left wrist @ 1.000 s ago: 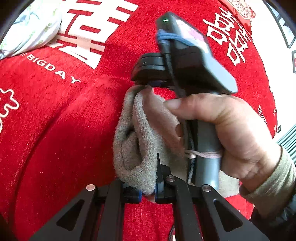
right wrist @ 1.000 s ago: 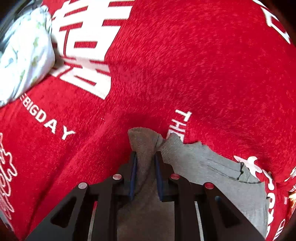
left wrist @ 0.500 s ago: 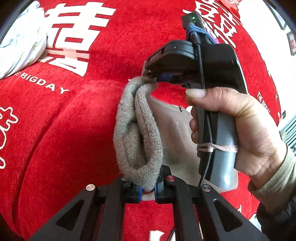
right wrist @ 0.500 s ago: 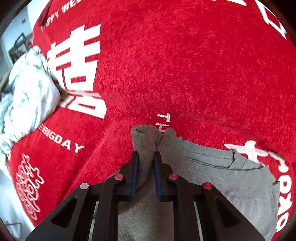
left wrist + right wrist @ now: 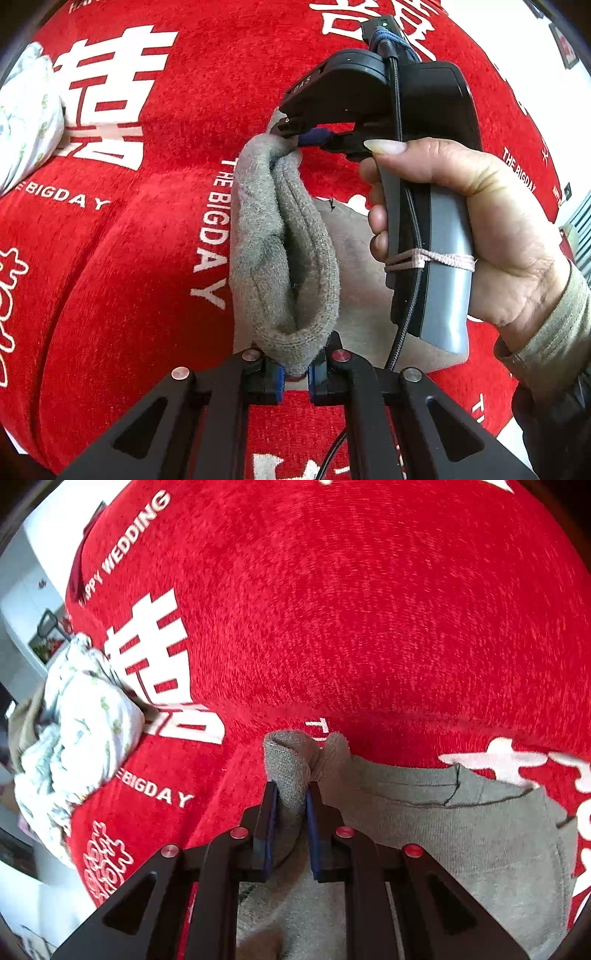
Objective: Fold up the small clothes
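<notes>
A small grey knit garment (image 5: pixel 280 258) hangs over the red cloth with white lettering (image 5: pixel 129 277). My left gripper (image 5: pixel 295 369) is shut on one end of its bunched edge, at the bottom of the left wrist view. A person's hand (image 5: pixel 480 221) holds my right gripper (image 5: pixel 295 133), which is shut on the other end of that edge. In the right wrist view the right gripper (image 5: pixel 290 805) pinches a rolled fold. The rest of the grey garment (image 5: pixel 461 842) trails flat to the right over the red cloth (image 5: pixel 369 627).
A crumpled white floral cloth (image 5: pixel 74 731) lies at the left edge of the red cloth, and shows as the white floral cloth (image 5: pixel 26 122) in the left wrist view. A beige sleeve (image 5: pixel 554 332) covers the wrist. Beyond the red cloth's left edge is a white floor.
Both grippers have risen with the garment. The right gripper has drawn away from the left, stretching the grey edge between them. More of the floral cloth and the room shows at the left.
</notes>
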`<state>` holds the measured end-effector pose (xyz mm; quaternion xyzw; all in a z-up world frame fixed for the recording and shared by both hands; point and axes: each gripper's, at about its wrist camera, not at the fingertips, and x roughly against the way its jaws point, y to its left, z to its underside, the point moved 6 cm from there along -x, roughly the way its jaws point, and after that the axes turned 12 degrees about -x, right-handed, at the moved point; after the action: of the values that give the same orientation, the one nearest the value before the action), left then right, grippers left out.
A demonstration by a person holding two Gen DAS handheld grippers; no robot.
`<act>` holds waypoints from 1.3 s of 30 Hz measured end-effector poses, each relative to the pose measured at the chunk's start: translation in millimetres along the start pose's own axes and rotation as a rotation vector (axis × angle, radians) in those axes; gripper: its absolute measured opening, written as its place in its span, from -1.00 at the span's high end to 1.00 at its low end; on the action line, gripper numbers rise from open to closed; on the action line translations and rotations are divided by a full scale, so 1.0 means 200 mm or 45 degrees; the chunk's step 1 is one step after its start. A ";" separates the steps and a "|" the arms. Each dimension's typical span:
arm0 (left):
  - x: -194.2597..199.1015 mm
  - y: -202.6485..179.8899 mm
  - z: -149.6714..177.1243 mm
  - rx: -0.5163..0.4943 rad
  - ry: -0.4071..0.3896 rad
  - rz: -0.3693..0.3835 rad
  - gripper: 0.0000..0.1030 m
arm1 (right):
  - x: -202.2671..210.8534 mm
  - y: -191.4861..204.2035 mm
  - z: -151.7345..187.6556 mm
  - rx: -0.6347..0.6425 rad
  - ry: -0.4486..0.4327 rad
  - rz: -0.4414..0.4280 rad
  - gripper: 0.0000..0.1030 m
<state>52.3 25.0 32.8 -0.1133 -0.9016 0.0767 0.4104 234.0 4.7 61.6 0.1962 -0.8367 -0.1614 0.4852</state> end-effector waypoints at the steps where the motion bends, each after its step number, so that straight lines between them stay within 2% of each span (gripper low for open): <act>1: 0.00 -0.01 0.00 -0.005 0.002 -0.002 0.82 | 0.01 -0.01 -0.01 -0.013 -0.002 -0.009 0.70; 28: -0.05 -0.38 -0.09 -0.178 0.044 -0.029 0.82 | 0.27 -0.43 -0.10 -0.223 -0.078 -0.109 0.73; 33: -0.07 -0.45 -0.10 -0.208 0.051 -0.028 0.82 | 0.30 -0.53 -0.11 -0.267 -0.086 -0.123 0.80; 39: -0.10 -0.53 -0.13 -0.248 0.060 -0.022 0.82 | 0.35 -0.66 -0.12 -0.306 -0.099 -0.124 0.80</act>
<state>68.6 -81.5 60.2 -0.1465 -0.8958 -0.0176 0.4193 245.8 -146.3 63.3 0.1707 -0.8190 -0.2913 0.4640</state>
